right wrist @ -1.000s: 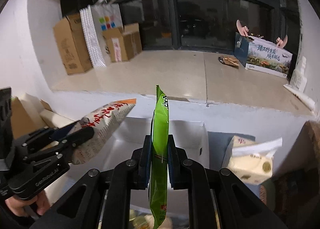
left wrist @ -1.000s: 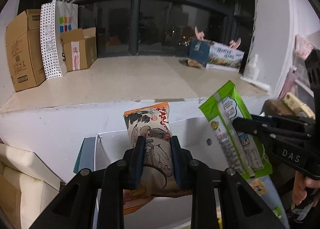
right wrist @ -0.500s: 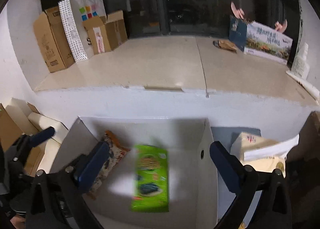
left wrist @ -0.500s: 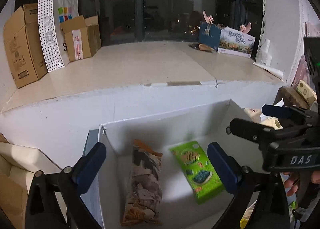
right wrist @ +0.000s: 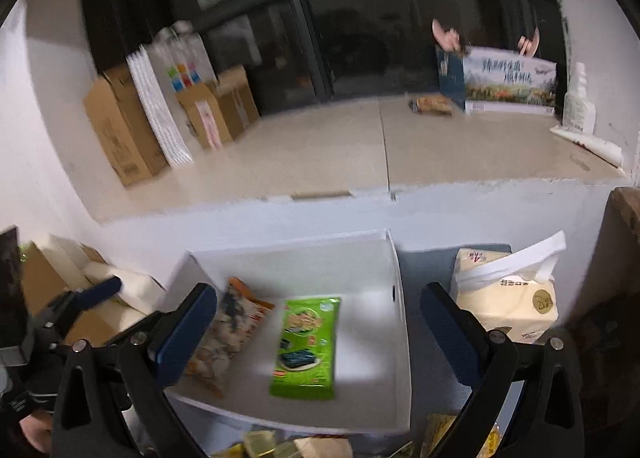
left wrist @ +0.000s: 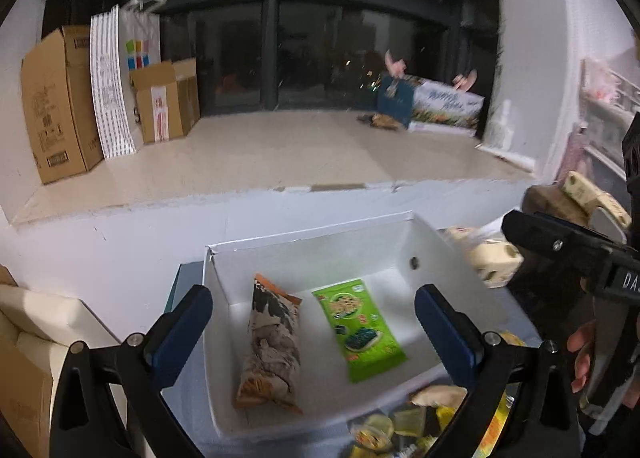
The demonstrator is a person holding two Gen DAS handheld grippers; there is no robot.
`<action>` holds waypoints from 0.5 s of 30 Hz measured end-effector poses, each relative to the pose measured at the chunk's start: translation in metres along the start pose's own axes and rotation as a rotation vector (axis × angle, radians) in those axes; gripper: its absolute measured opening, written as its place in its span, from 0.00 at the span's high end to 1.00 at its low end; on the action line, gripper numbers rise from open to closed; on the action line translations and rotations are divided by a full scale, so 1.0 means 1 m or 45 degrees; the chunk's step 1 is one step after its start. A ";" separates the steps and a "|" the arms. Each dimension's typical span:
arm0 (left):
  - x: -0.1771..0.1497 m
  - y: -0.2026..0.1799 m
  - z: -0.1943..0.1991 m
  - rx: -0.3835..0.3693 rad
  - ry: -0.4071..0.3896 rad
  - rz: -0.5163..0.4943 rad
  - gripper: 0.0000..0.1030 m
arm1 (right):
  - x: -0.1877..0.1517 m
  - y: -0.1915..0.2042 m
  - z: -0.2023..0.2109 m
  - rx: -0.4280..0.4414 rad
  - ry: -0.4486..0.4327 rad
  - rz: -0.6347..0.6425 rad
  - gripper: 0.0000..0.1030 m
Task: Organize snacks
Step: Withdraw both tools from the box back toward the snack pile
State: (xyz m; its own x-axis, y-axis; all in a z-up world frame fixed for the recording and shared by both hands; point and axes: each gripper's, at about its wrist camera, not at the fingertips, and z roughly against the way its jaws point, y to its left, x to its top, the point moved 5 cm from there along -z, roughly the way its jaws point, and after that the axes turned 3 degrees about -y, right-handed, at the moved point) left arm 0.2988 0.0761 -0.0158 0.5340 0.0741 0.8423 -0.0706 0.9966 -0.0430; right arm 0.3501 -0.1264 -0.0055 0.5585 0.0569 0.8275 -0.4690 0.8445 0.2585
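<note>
A white open box (left wrist: 320, 234) (right wrist: 400, 338) sits below a raised ledge. Inside it lie two snack packs side by side: an orange-and-grey printed pack (left wrist: 272, 342) (right wrist: 224, 334) on the left and a green seaweed pack (left wrist: 358, 328) (right wrist: 306, 342) to its right. My left gripper (left wrist: 316, 328) hangs over the box with its jaws wide and nothing between them. My right gripper (right wrist: 316, 328) hovers above the box the same way, open and empty. Each gripper shows at the edge of the other's view.
Several loose snack packets (left wrist: 404, 426) (right wrist: 280, 446) lie at the near edge of the box. A tissue pack (right wrist: 504, 298) stands right of the box. On the ledge are cardboard boxes (left wrist: 56, 106), a paper bag (left wrist: 116, 82) and a printed carton (right wrist: 508, 78).
Both grippers let go of their packs, which dropped flat into the white box. Both sets of jaws went from shut to wide open, and both hands drew back from the box.
</note>
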 end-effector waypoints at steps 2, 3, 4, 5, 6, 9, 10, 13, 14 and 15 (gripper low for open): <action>-0.002 -0.004 0.025 -0.003 -0.048 -0.004 0.00 | -0.005 0.003 0.028 0.032 -0.063 0.008 0.00; -0.004 -0.006 0.037 -0.012 -0.066 0.000 0.00 | -0.009 0.006 0.039 0.048 -0.073 0.017 0.00; -0.007 -0.008 0.049 -0.022 -0.080 0.006 0.00 | -0.013 0.009 0.052 0.071 -0.085 0.028 0.00; -0.010 -0.010 0.060 -0.030 -0.095 0.009 0.00 | -0.017 0.013 0.068 0.101 -0.105 0.042 0.00; -0.015 -0.014 0.074 -0.040 -0.107 0.000 0.00 | -0.021 0.016 0.080 0.114 -0.122 0.049 0.00; -0.028 -0.022 0.101 -0.023 -0.136 -0.032 0.00 | -0.036 0.026 0.122 0.155 -0.180 0.078 0.00; -0.036 -0.027 0.113 -0.019 -0.144 -0.042 0.00 | -0.041 0.029 0.134 0.160 -0.193 0.092 0.00; -0.054 -0.039 0.139 -0.050 -0.164 -0.039 0.00 | -0.059 0.033 0.168 0.156 -0.258 0.126 0.00; -0.060 -0.043 0.148 -0.058 -0.169 -0.038 0.00 | -0.068 0.033 0.179 0.165 -0.273 0.109 0.00; -0.066 -0.046 0.154 -0.060 -0.174 -0.032 0.00 | -0.077 0.033 0.187 0.177 -0.276 0.096 0.00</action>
State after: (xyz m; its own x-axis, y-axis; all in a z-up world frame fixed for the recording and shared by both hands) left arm 0.1374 0.0201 0.0134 0.4154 0.0464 0.9085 -0.0168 0.9989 -0.0433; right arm 0.1637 -0.2020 0.0328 0.3658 -0.0112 0.9306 -0.6015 0.7602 0.2456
